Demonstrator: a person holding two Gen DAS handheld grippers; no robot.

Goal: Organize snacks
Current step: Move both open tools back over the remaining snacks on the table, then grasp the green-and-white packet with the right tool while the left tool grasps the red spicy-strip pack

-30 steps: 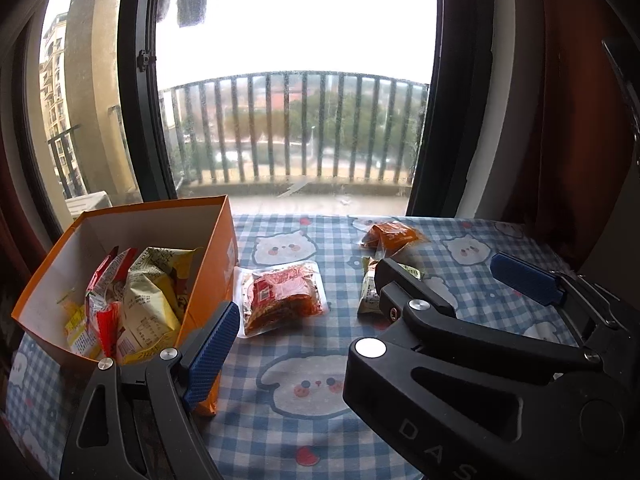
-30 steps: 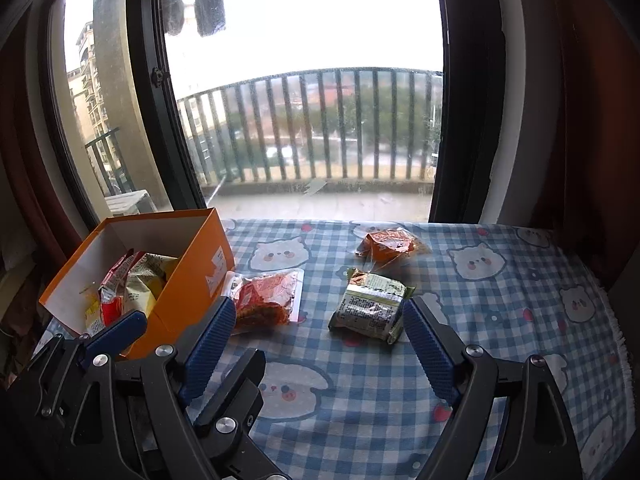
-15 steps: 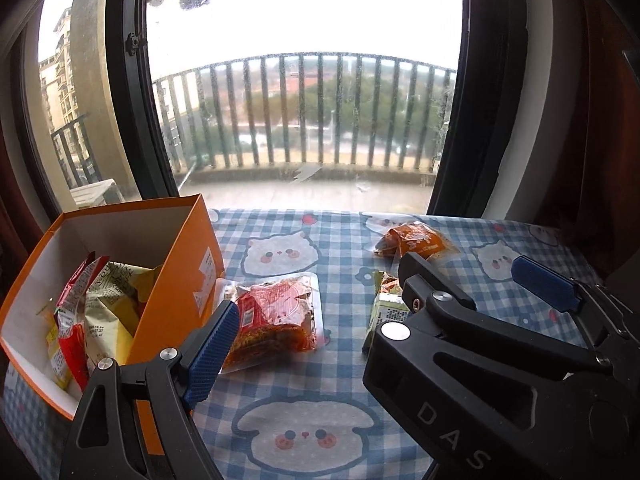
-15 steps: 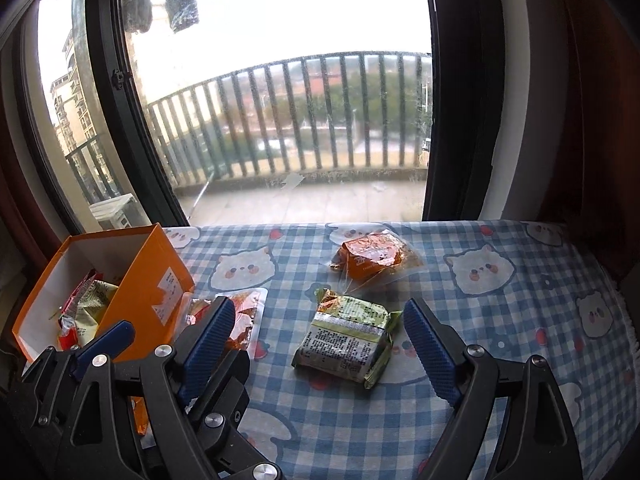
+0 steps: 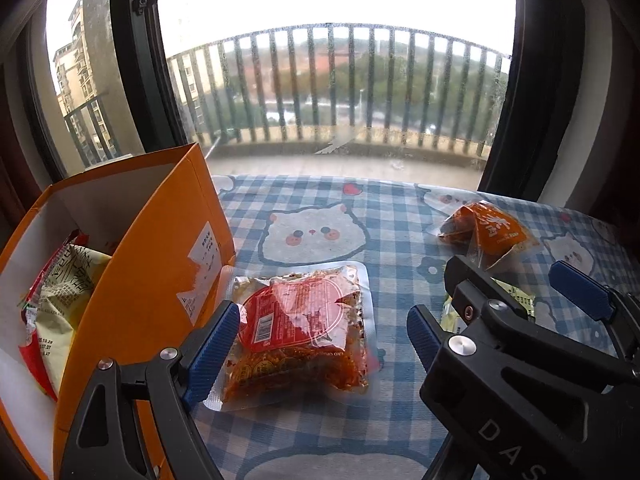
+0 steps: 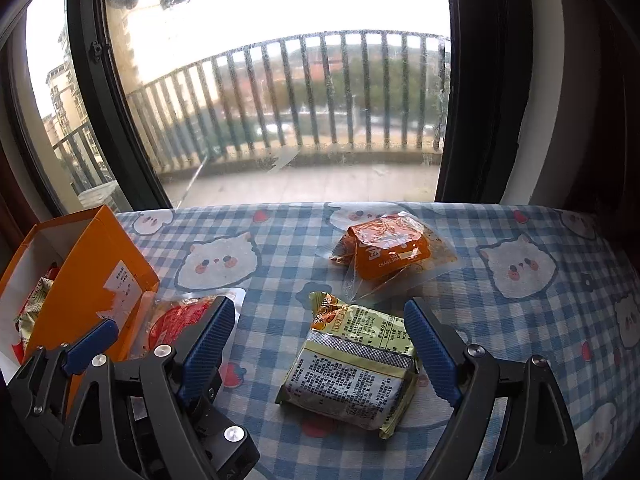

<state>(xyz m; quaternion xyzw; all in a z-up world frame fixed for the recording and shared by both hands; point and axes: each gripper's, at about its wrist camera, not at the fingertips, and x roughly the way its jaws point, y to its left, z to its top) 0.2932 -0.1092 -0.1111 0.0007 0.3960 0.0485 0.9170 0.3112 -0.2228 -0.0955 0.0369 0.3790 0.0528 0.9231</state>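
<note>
Jaws of the left hand-held gripper stand wide apart and hold nothing; the red snack packet lies flat on the table between its blue pads, the left pad over the packet's clear left margin, though whether it touches cannot be told. Just left of that pad stands the orange cardboard box, open at the top, with yellow-and-red snack bags inside it. Ahead and to the right of this gripper lies the orange snack packet.

The right hand-held gripper is likewise wide open and empty. Between its pads, nearer the right pad, lies the green-yellow snack packet, printed back up; the pads do not press on it. Just beyond it, ahead of the gripper, rests the orange snack packet in its clear wrapper. Left of the gripper, partly behind its left pad, shows the red packet, and further left the orange box.

Everything sits on a blue-and-white checked tablecloth printed with cat faces. Past the table's far edge is a window onto a balcony railing.
</note>
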